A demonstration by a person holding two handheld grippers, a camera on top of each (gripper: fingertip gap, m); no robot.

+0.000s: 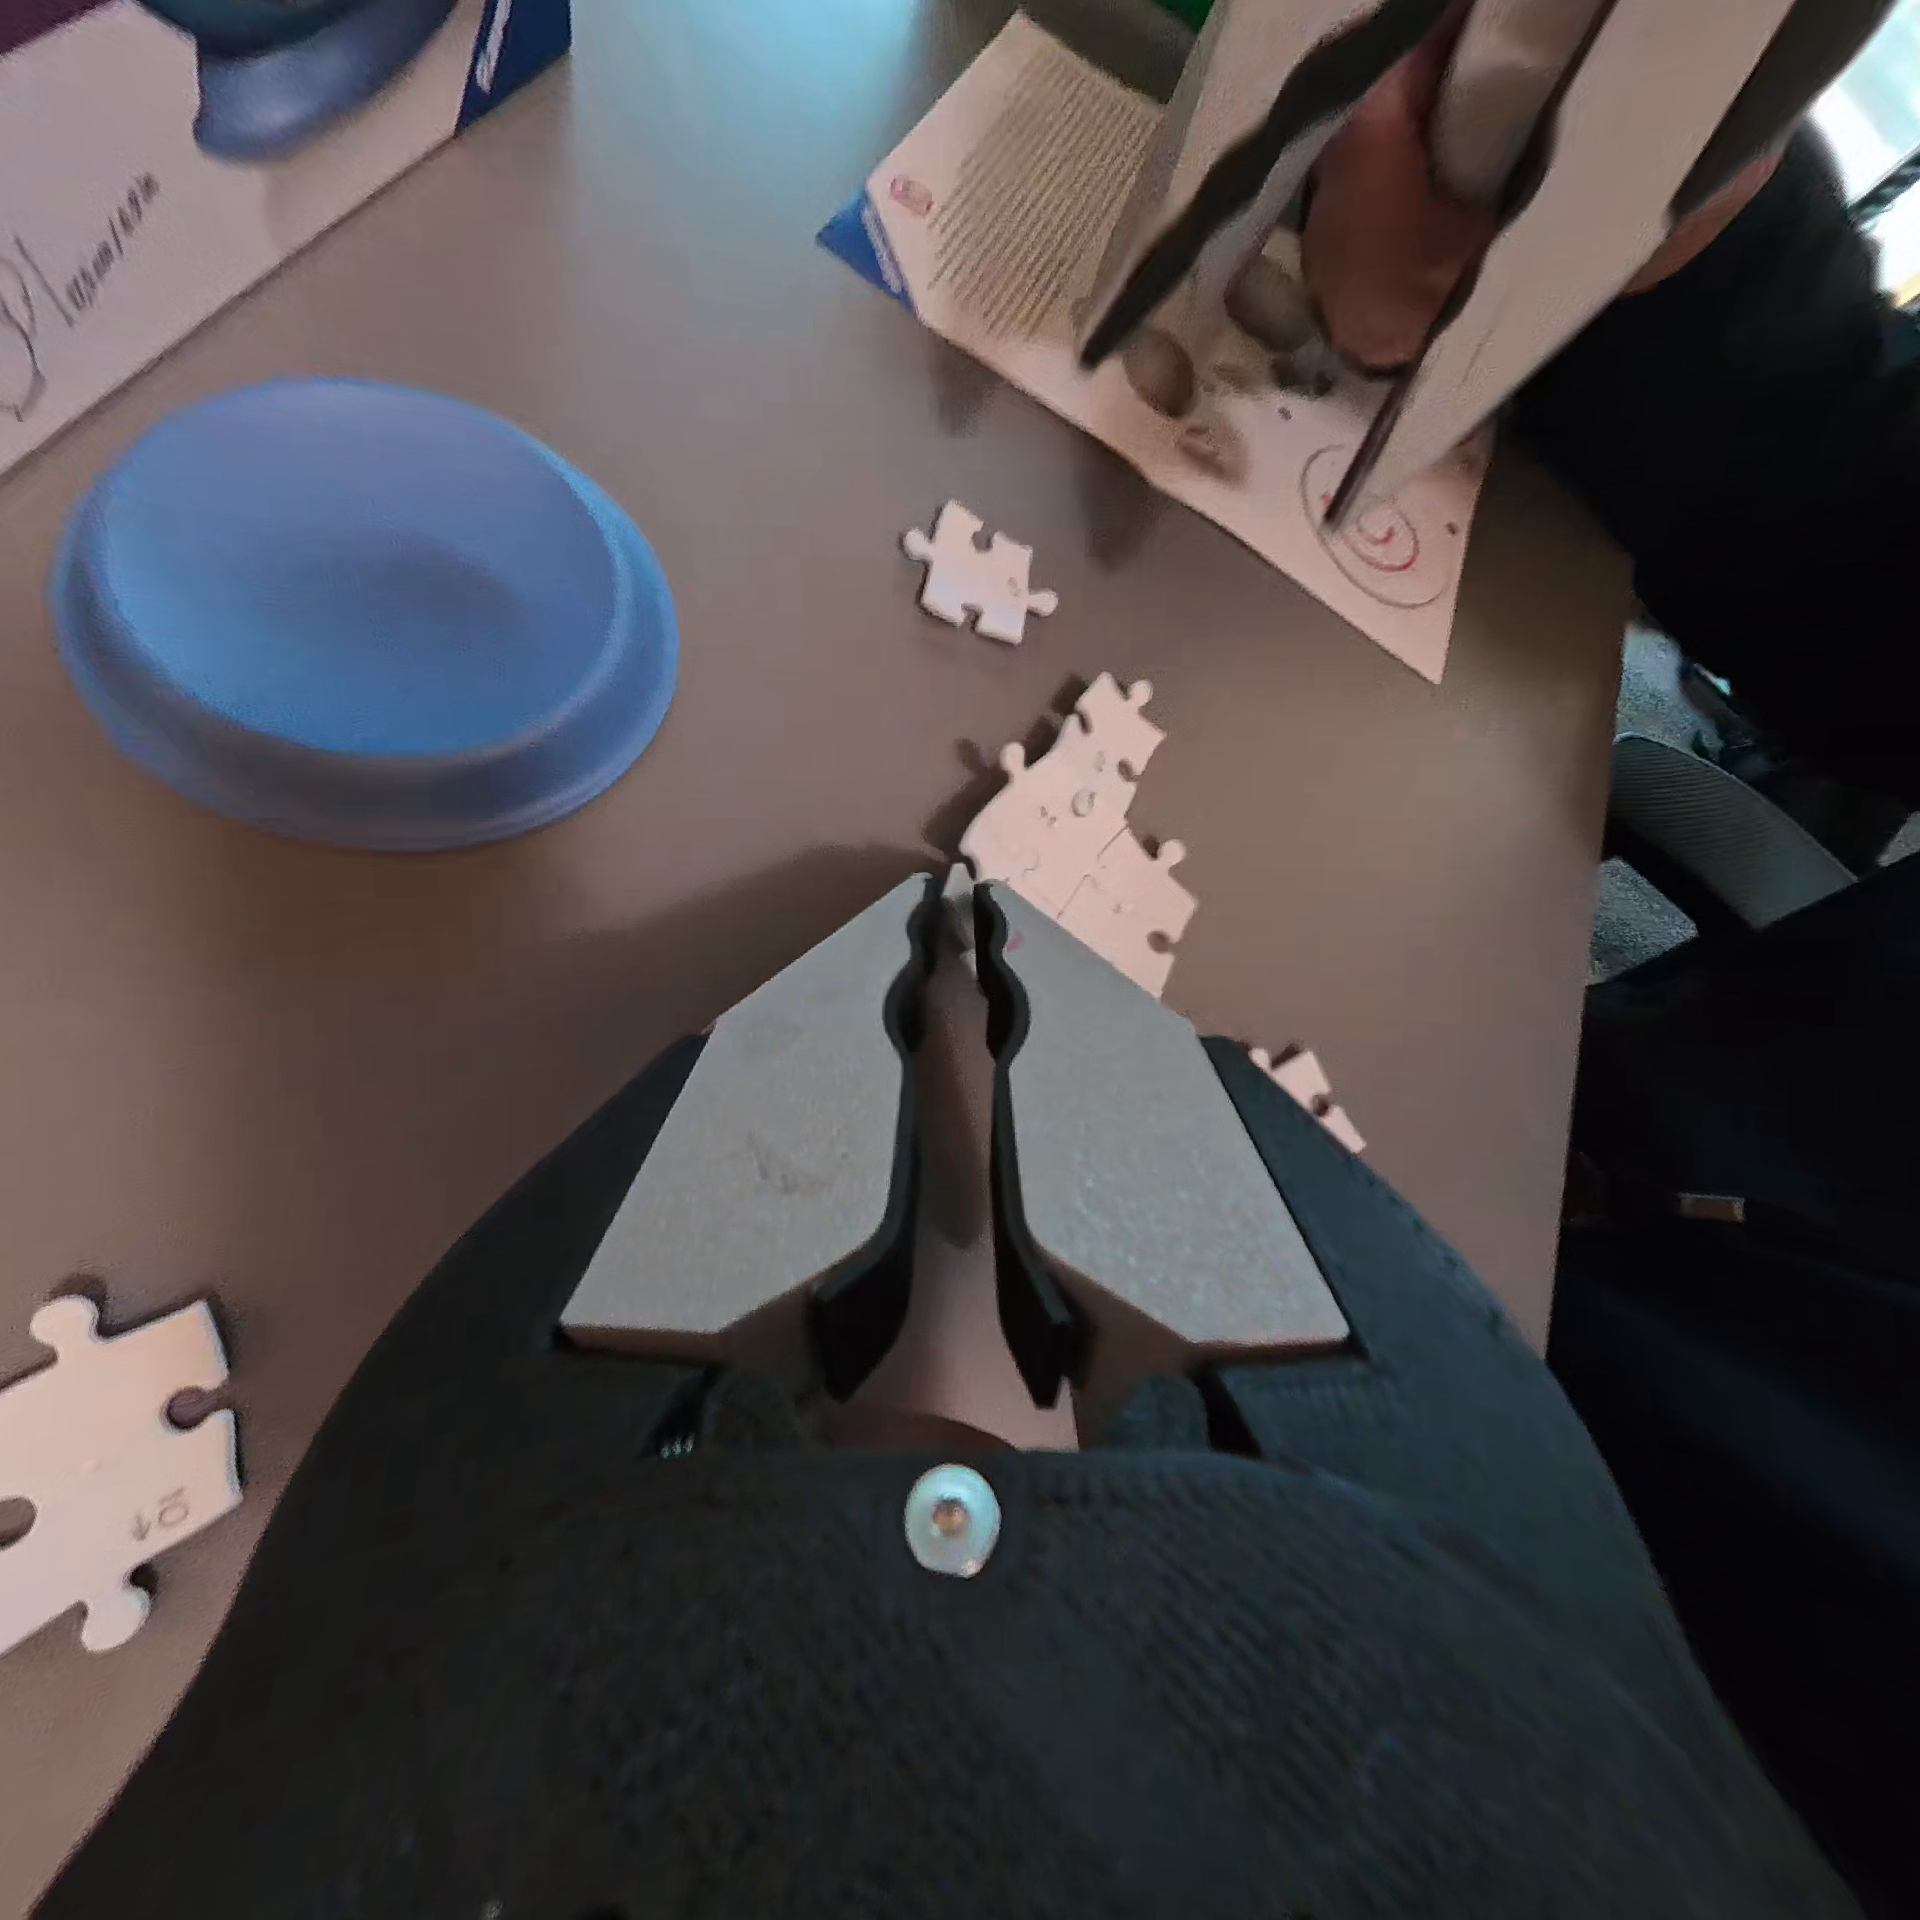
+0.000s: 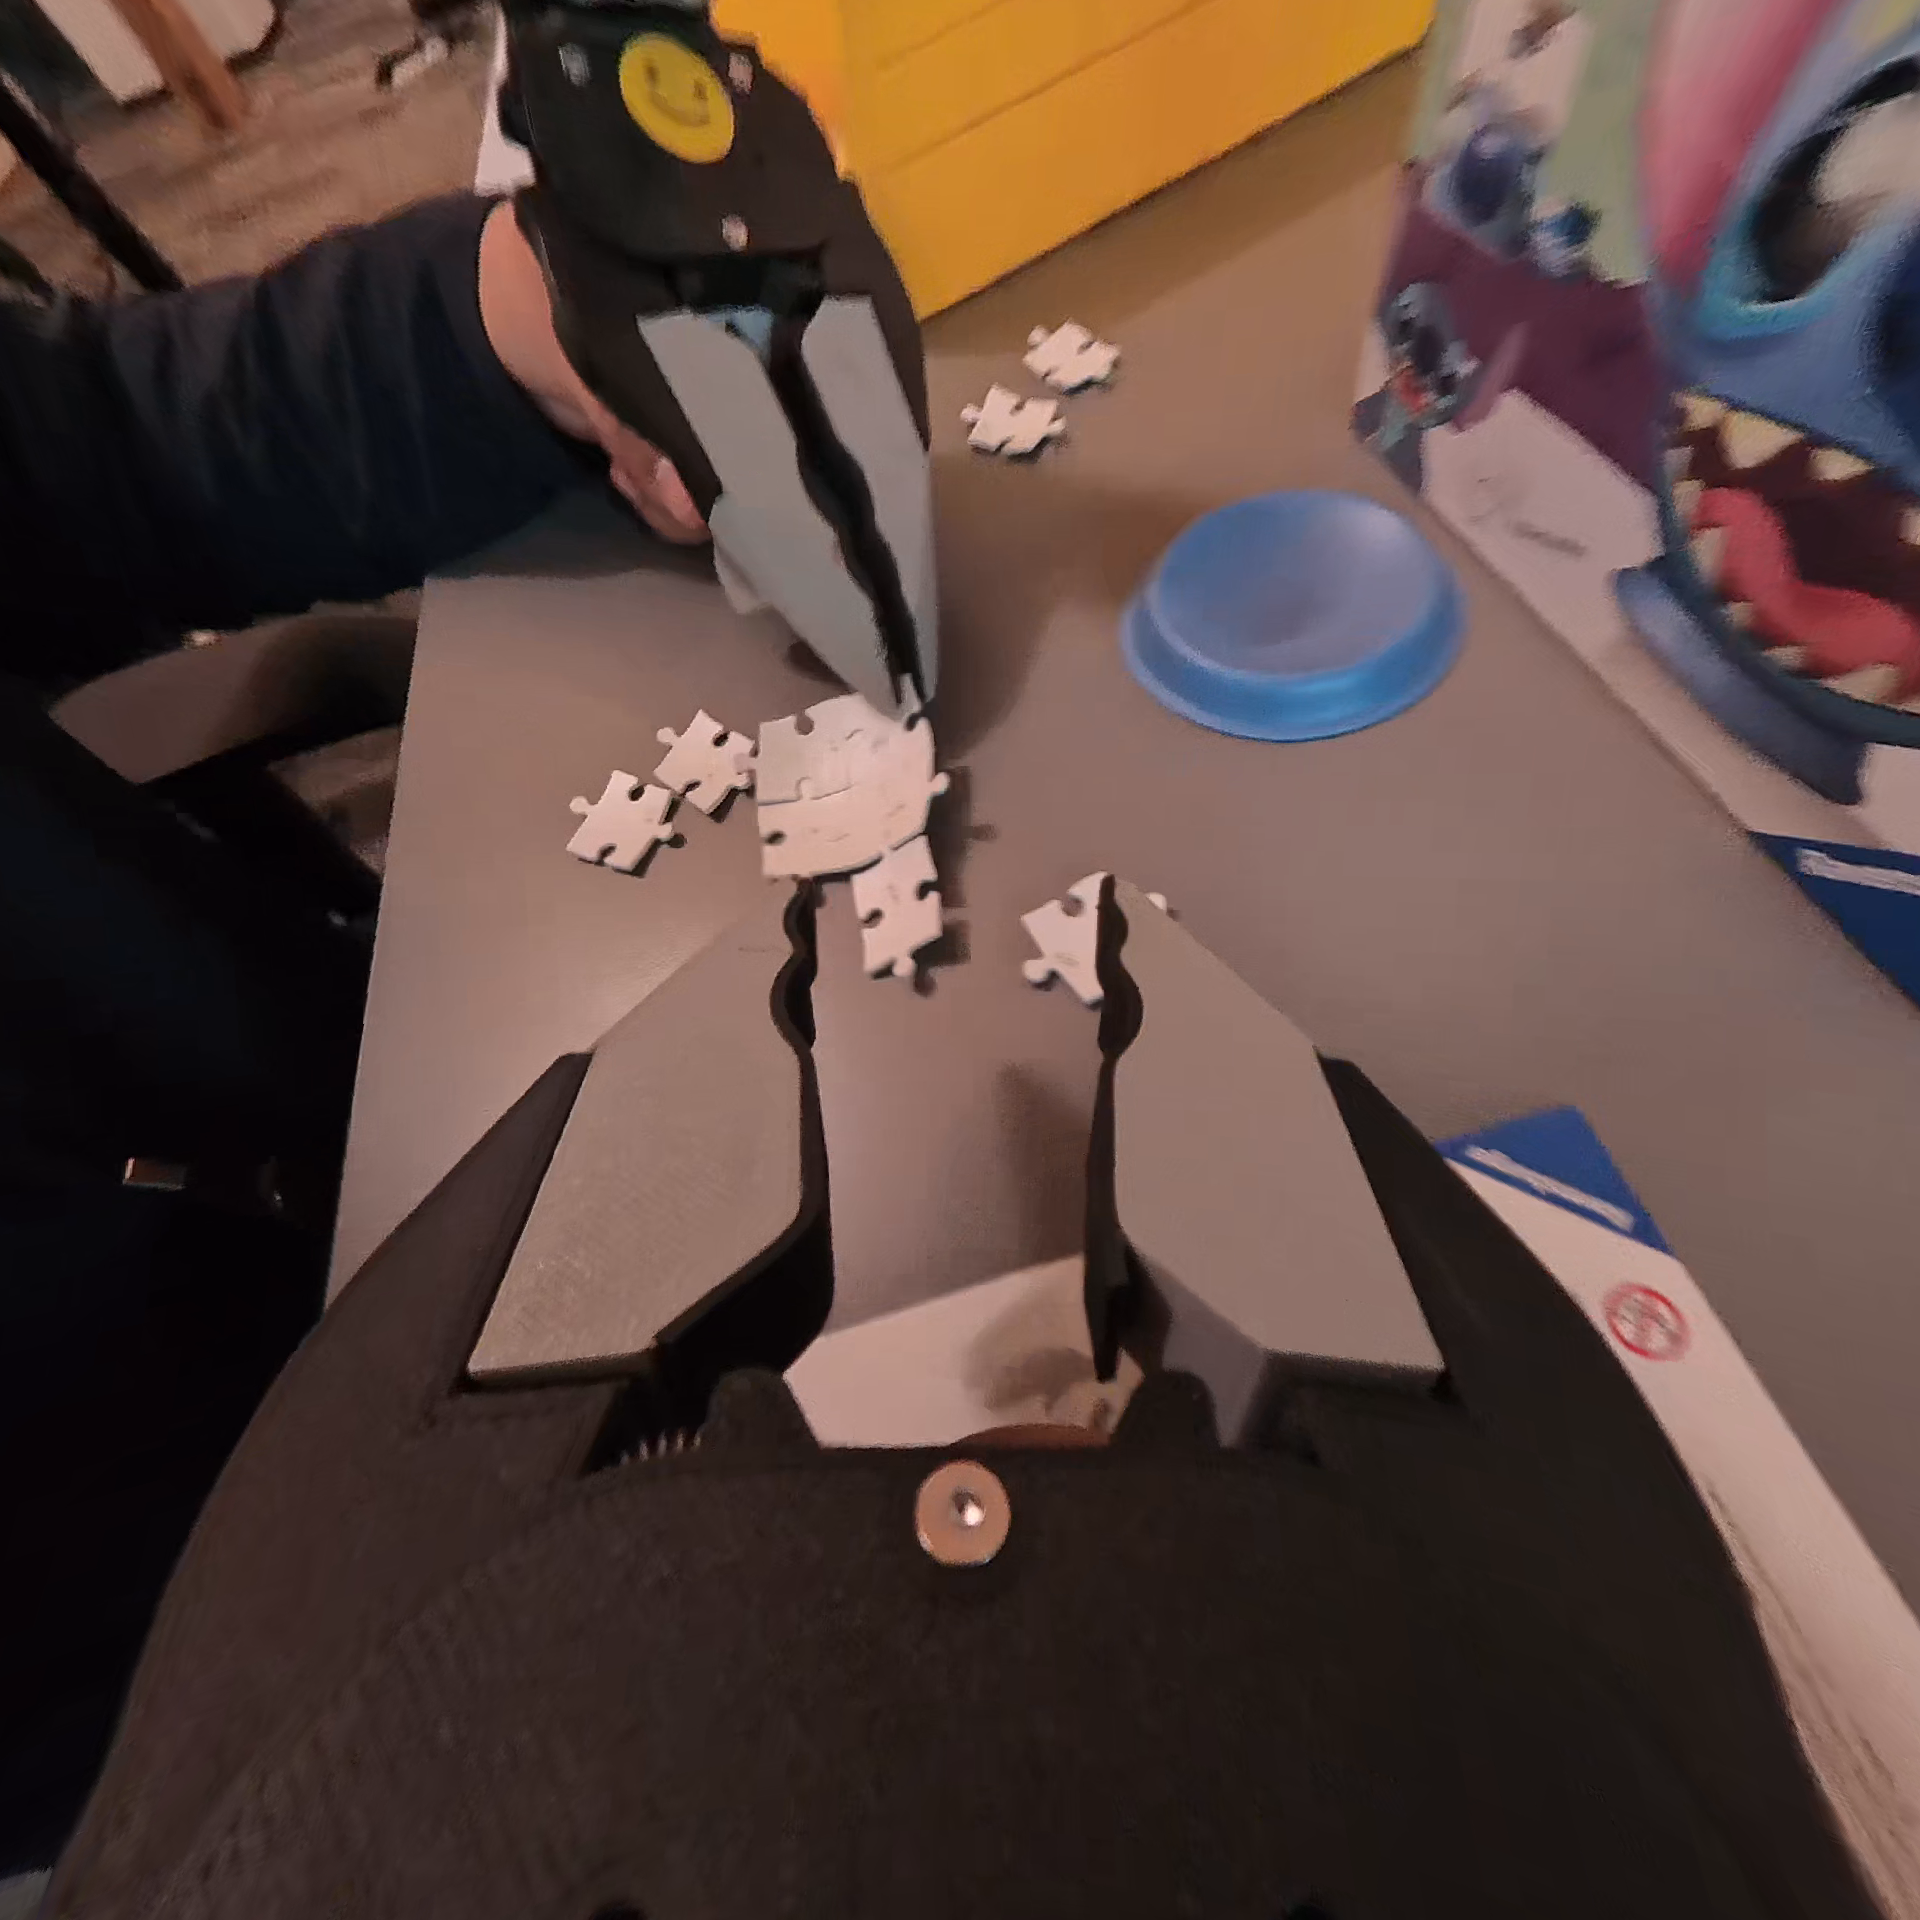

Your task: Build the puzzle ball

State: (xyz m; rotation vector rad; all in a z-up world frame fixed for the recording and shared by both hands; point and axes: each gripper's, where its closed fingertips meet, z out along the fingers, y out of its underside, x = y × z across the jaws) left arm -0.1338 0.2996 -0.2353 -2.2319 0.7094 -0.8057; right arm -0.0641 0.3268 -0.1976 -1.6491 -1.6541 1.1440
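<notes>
A joined cluster of white puzzle pieces point(image 1: 1081, 821) lies on the grey table point(image 1: 727, 416); it also shows in the right wrist view point(image 2: 842, 790). My left gripper point(image 1: 956, 894) is shut on the cluster's near edge, with a sliver of white between its tips; the right wrist view shows it point(image 2: 909, 696) coming down onto the cluster's far corner. My right gripper point(image 2: 956, 902) is open and empty, low over the table. The cluster's end piece point(image 2: 899, 920) lies between its fingertips and a loose piece point(image 2: 1055, 945) touches its right finger. It also shows blurred in the left wrist view point(image 1: 1216, 431).
A blue dish-shaped stand point(image 1: 353, 613) point(image 2: 1294, 623) sits beside the cluster. Loose pieces point(image 1: 982, 577) point(image 1: 104, 1455) point(image 2: 623, 821) point(image 2: 1013, 421) lie around. The puzzle box point(image 2: 1662, 416), a leaflet point(image 1: 1039, 260) and a yellow box point(image 2: 1039, 135) ring the work area. The table edge point(image 2: 395, 831) is close. There is about 9 centimeters between the tips of the two grippers.
</notes>
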